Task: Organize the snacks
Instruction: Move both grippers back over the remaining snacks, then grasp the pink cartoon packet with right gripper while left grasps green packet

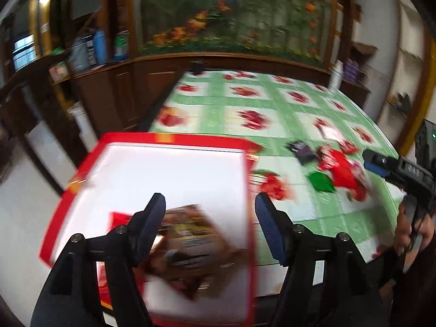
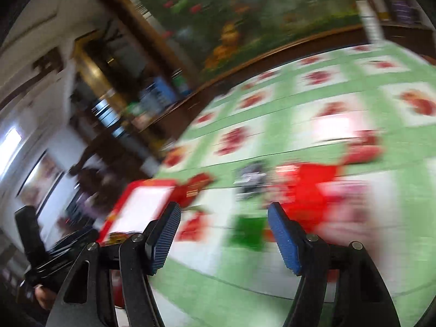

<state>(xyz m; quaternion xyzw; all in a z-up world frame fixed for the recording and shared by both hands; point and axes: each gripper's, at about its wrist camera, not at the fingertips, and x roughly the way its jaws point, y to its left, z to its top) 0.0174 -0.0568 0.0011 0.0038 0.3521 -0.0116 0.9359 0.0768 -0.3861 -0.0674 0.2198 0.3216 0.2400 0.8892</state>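
Note:
A red-rimmed white tray (image 1: 174, 139) sits at the table's near left corner. In it lie a brown snack packet (image 1: 190, 248) and a small red packet (image 1: 120, 219). My left gripper (image 1: 209, 218) hangs open just above the brown packet, its pads not pressing on it. To the right of the tray is a loose pile: a green packet (image 1: 321, 181), red packets (image 1: 343, 169) and a black packet (image 1: 302, 150). My right gripper (image 2: 223, 234) is open and empty, hovering before the green packet (image 2: 248, 233), with the red packets (image 2: 308, 190) behind. The right wrist view is heavily blurred.
The table wears a green-and-white cloth (image 1: 272, 103) printed with red flowers. A dark wooden cabinet (image 1: 122, 95) with bottles (image 1: 99, 46) stands beyond its far left edge, under a flower mural (image 1: 231, 13). A hand (image 1: 408, 231) holds the right gripper's handle.

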